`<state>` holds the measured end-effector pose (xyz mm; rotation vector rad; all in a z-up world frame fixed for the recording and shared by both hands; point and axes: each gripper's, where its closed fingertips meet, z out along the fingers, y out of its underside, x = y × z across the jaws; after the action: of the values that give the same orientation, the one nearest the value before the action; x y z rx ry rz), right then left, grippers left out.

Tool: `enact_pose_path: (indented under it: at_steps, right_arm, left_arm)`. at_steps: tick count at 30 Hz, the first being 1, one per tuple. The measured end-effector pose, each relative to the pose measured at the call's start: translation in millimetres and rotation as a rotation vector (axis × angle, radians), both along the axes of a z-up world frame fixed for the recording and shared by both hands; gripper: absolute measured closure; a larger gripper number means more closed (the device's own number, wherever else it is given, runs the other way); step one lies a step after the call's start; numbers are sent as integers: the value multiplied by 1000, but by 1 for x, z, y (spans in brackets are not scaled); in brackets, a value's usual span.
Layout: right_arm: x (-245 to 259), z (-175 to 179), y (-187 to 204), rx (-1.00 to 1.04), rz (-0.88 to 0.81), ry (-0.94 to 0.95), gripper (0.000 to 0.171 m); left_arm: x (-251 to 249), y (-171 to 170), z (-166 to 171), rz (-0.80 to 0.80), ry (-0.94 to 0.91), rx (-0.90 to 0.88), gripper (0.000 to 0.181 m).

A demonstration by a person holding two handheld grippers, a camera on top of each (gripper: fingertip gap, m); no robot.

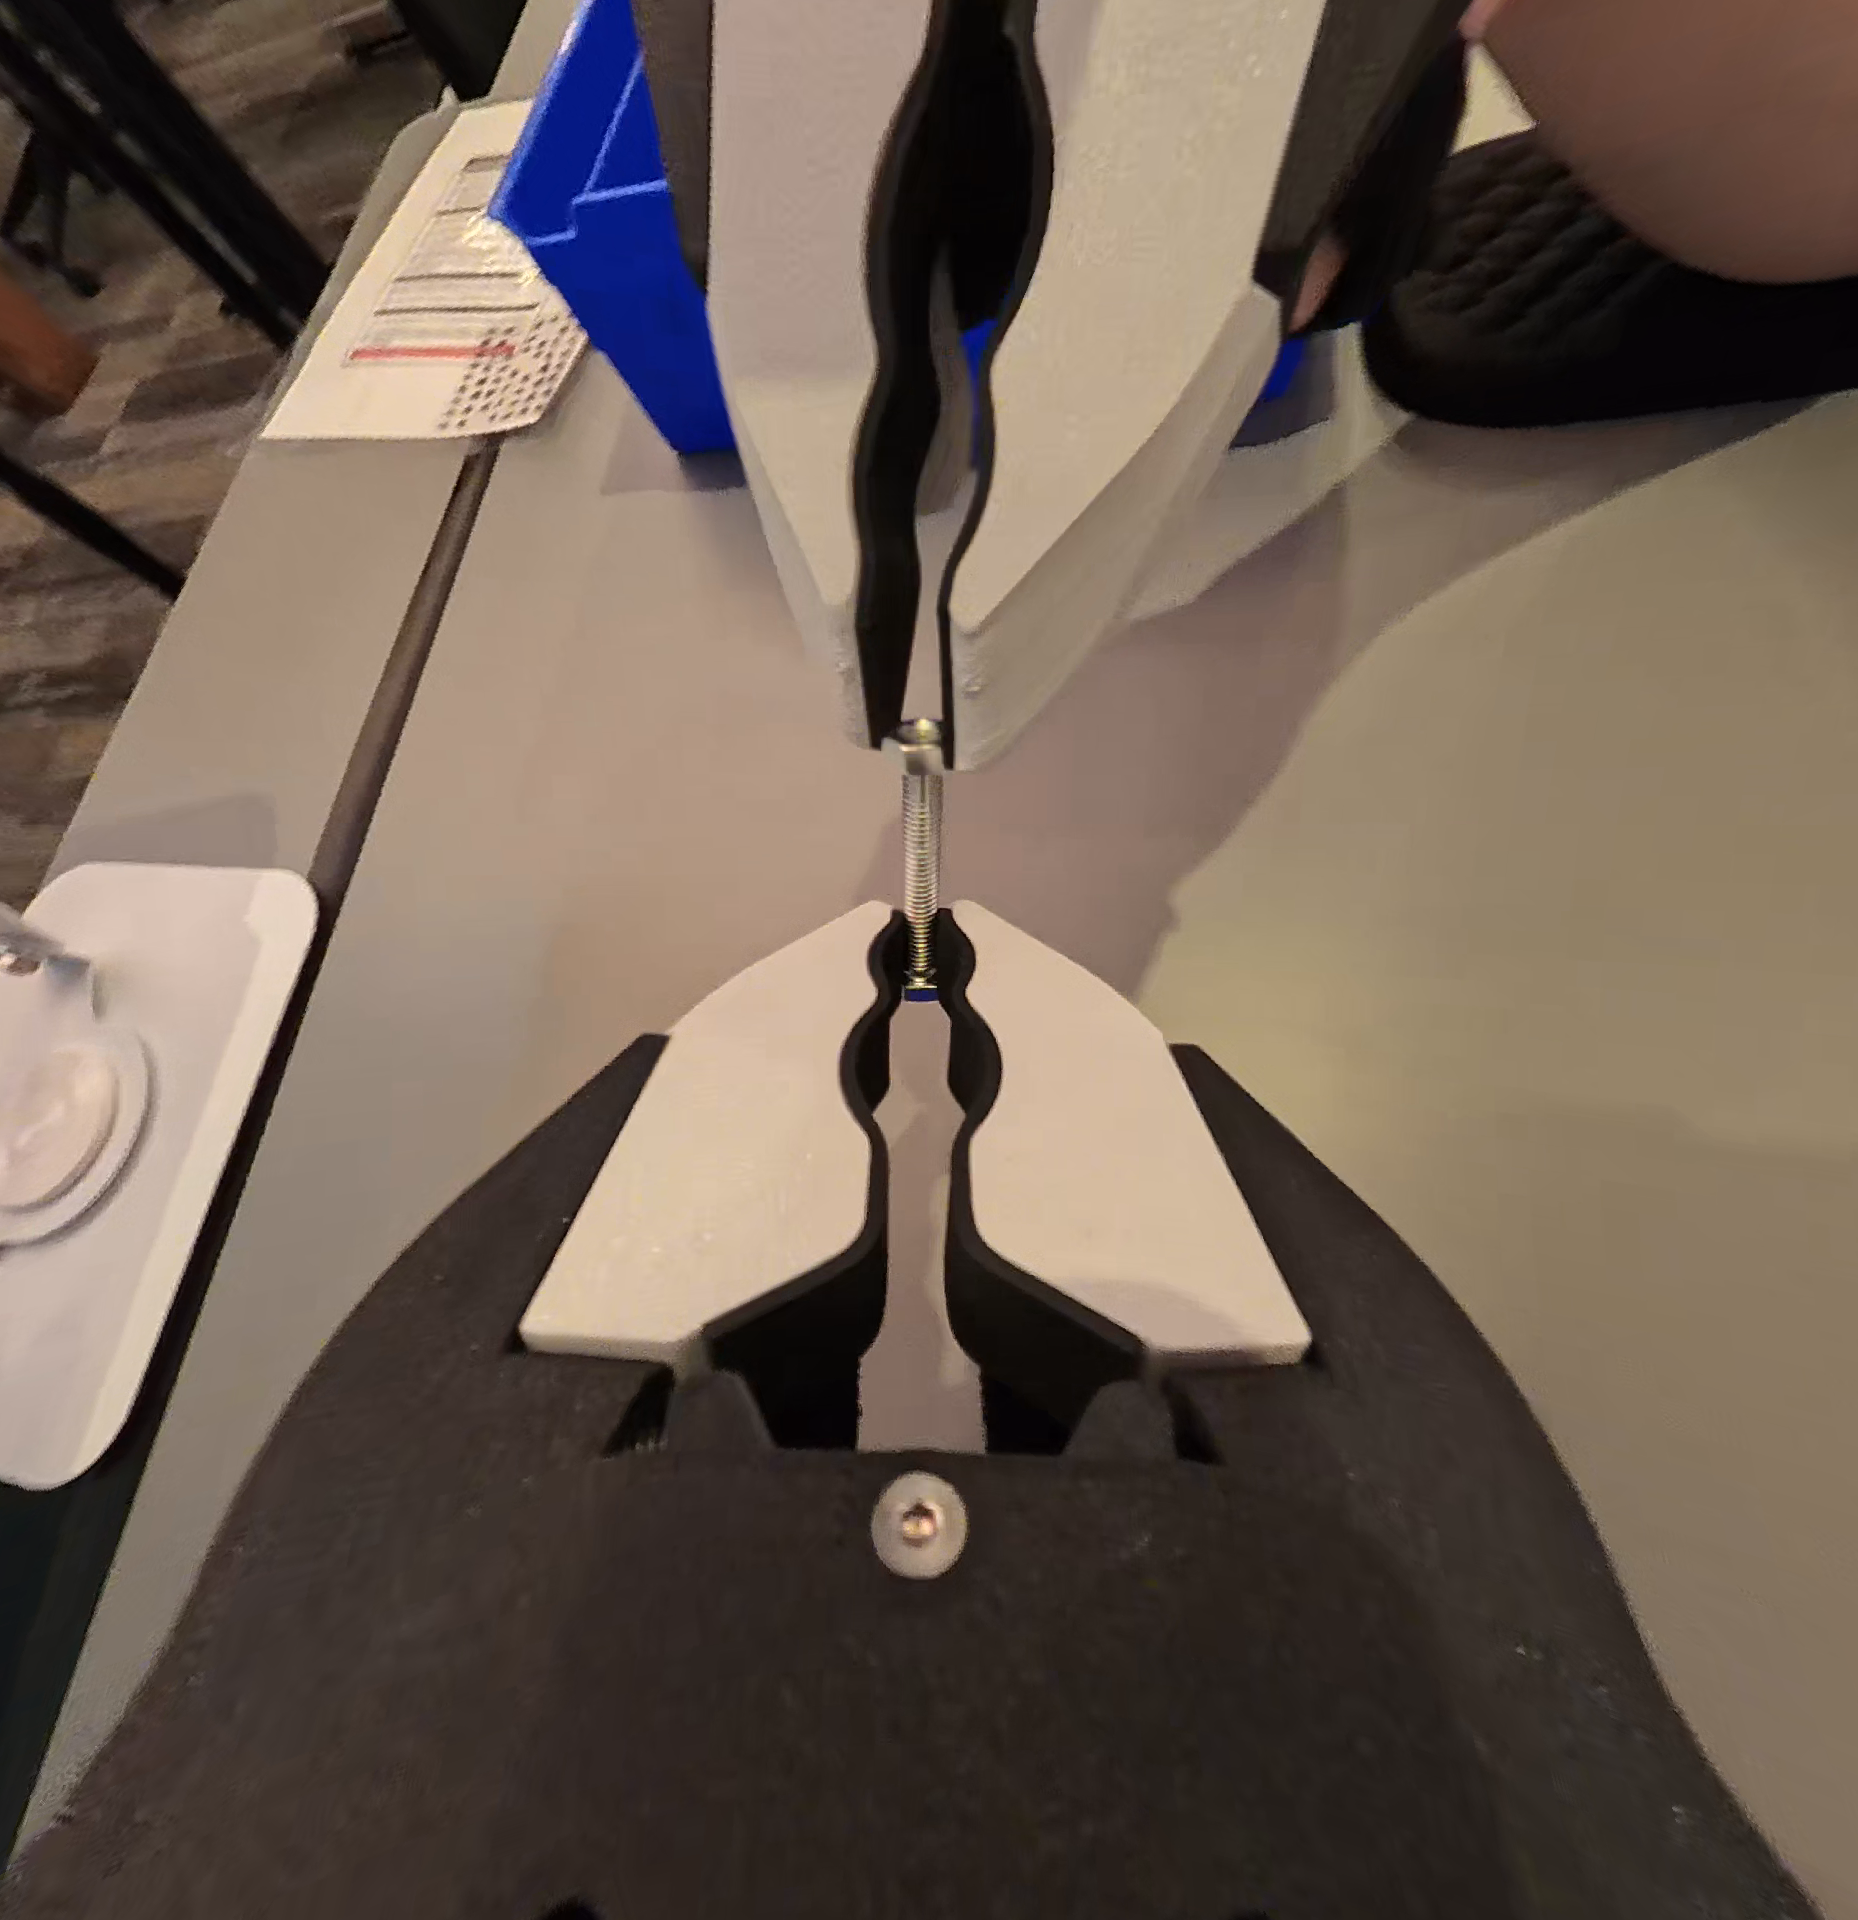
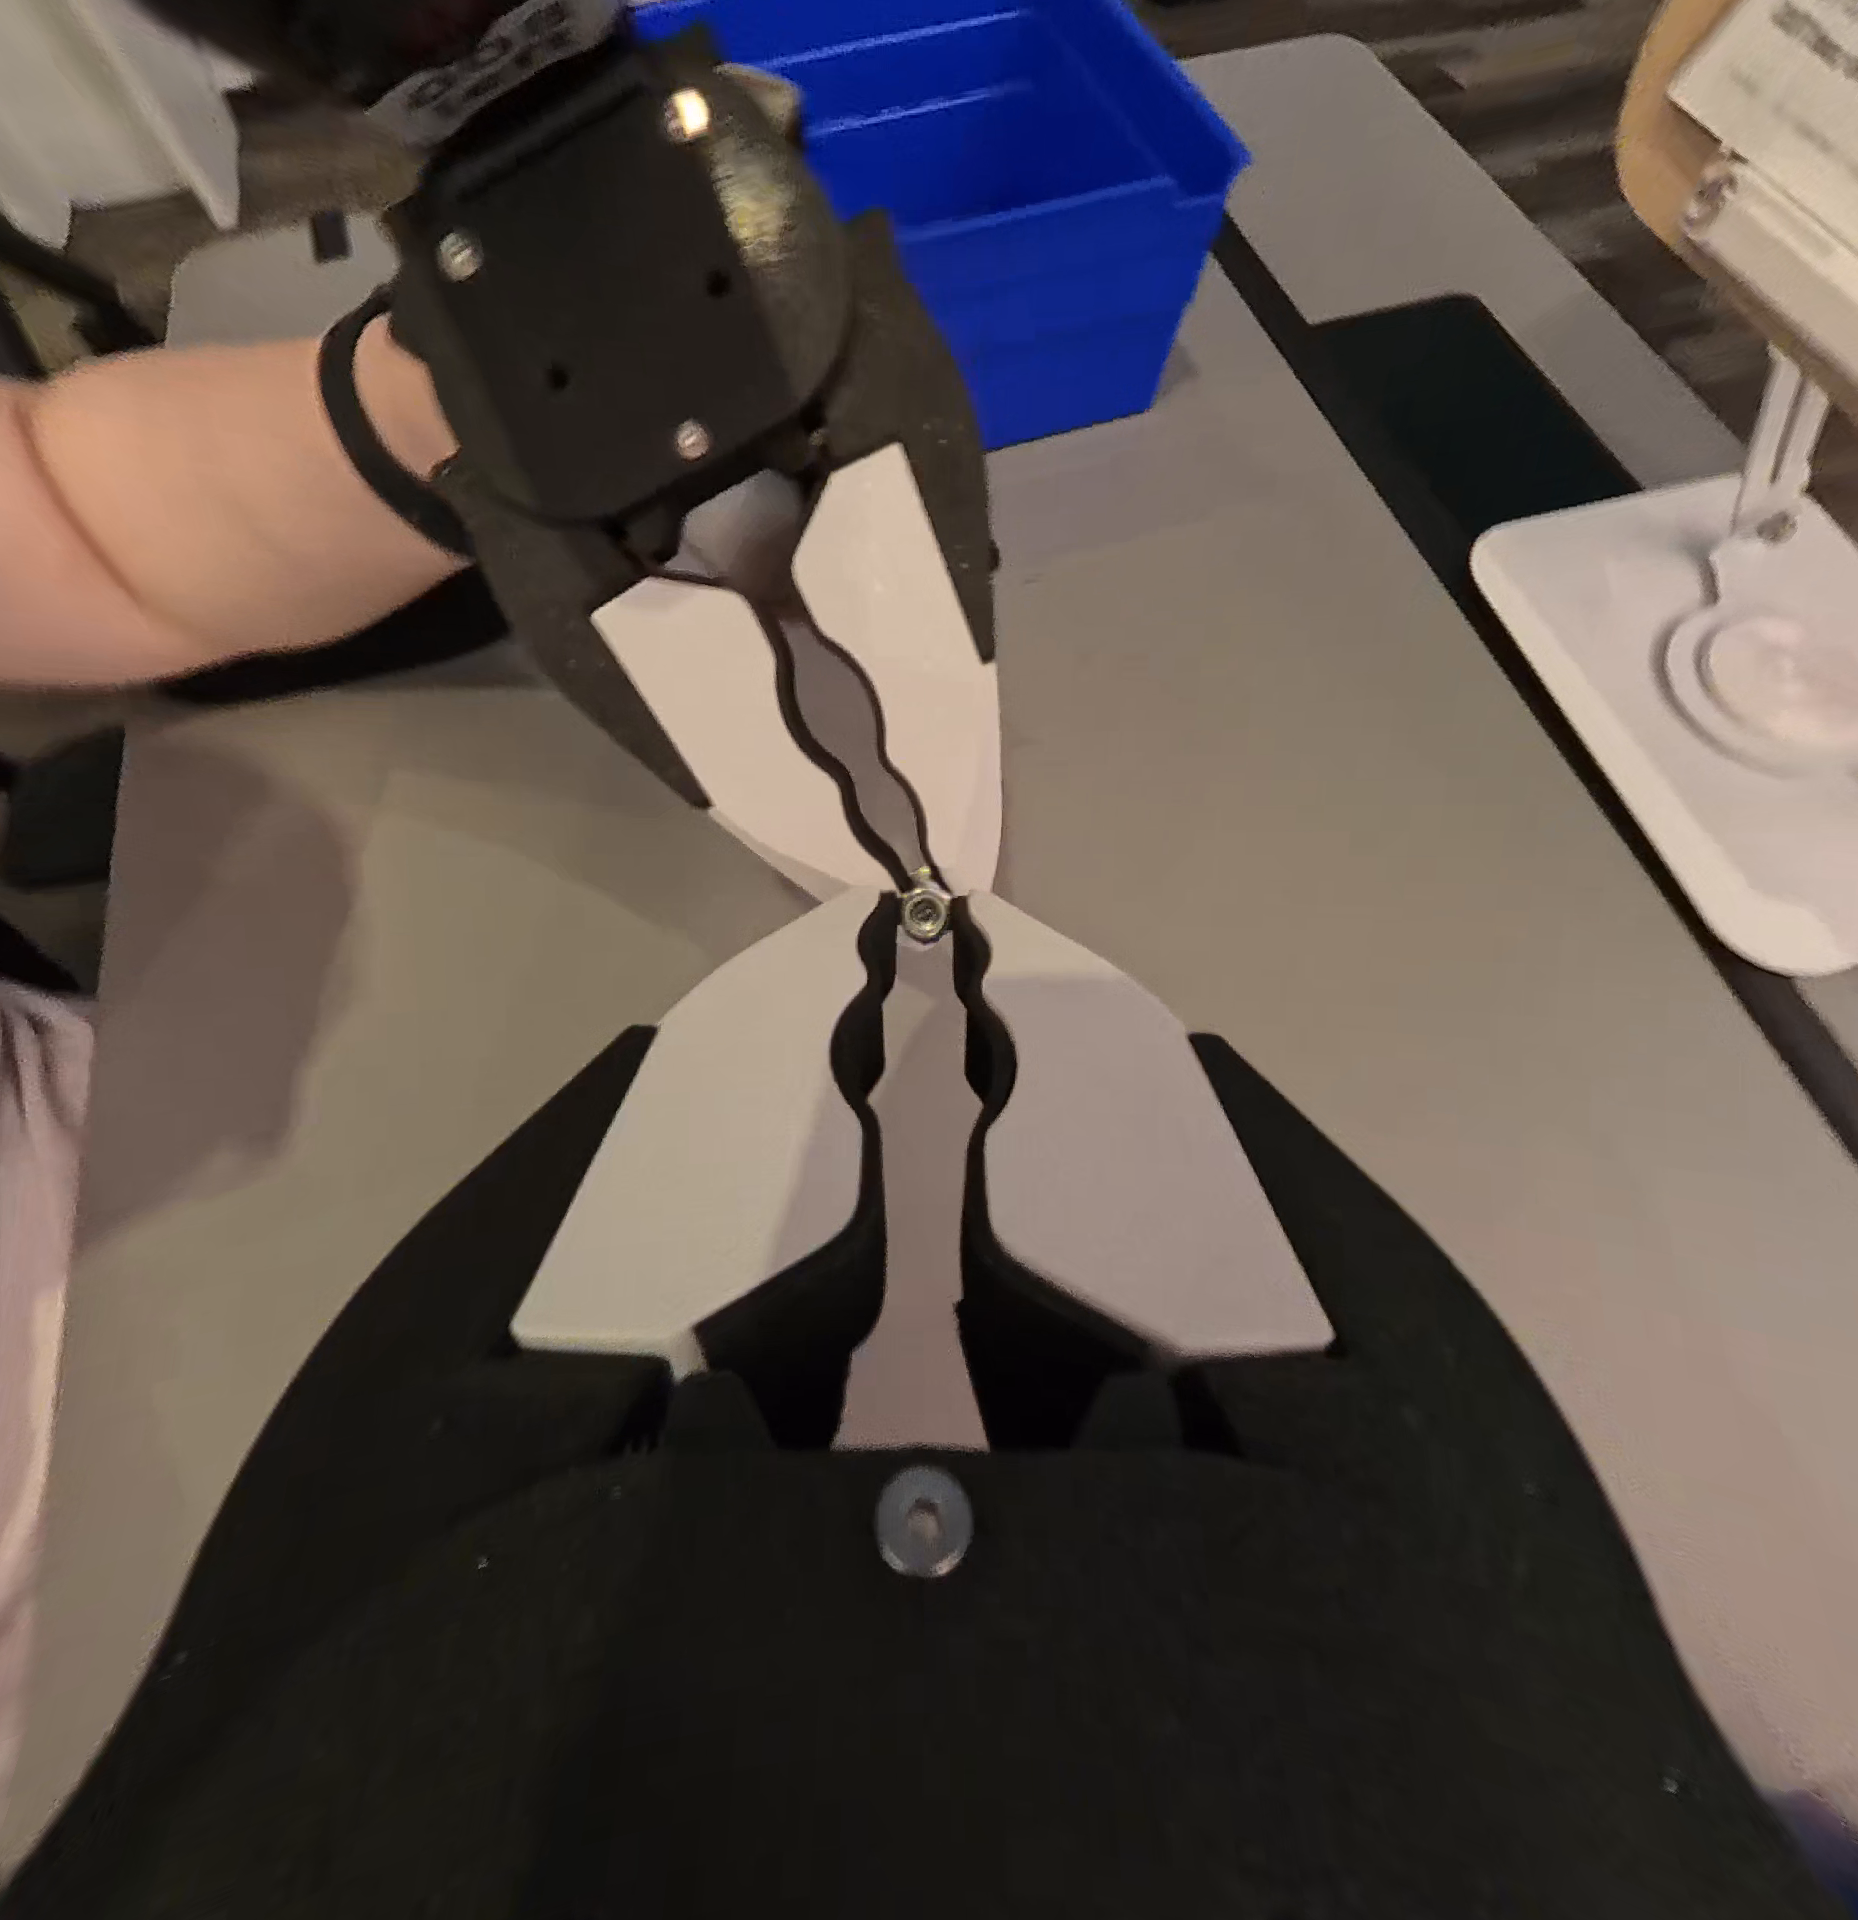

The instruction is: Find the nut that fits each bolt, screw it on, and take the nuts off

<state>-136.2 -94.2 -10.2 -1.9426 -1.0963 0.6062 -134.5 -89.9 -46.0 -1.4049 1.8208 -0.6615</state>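
My claws meet tip to tip above bare table (image 1: 1527, 1039); the blue bin (image 2: 1060, 239) blocks beyond, the white stand base (image 2: 1673, 748) crowds one side.

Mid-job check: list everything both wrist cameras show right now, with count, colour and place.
Threaded steel bolt: one, silver, head end in left gripper.
Small hex nut: one, silver, on bolt's far end, in right gripper.
Blue plastic bin: one, far end of table.
Grey table: one, underneath.
White stand base: one, table edge.
Printed paper sheet: one, white, beside bin.
Left gripper: white fingers, shut.
Right gripper: white fingers, shut.
Person's forearm: one, behind left gripper.
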Motion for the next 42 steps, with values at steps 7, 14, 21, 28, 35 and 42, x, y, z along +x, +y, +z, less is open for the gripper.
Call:
enact_pose_path:
  at_steps: [7, 14, 21, 28, 35, 42]
  right_arm:
    - [1, -3, 7, -62, -81, 67, 162]
    - [2, 16, 8, 65, -70, 72, 145]
    - [-11, 63, -17, 355, 167, 233, 139]
    - [-19, 78, -42, 450, 320, 342, 146]
    - [-21, 84, -56, 350, 411, 461, 153]
    - [-23, 79, -58, 309, 438, 470, 157]
  left_arm:
    - [-1, 8, -2, 59, 28, 39, 177]
    - [-2, 8, 12, 46, -42, 9, 177]
    - [-2, -31, 53, -193, -283, -161, 177]
    - [-4, -53, 70, -297, -369, -205, 177]
    - [-5, -65, 77, -349, -391, -250, 177]
    - [-5, -69, 77, -362, -386, -252, 177]
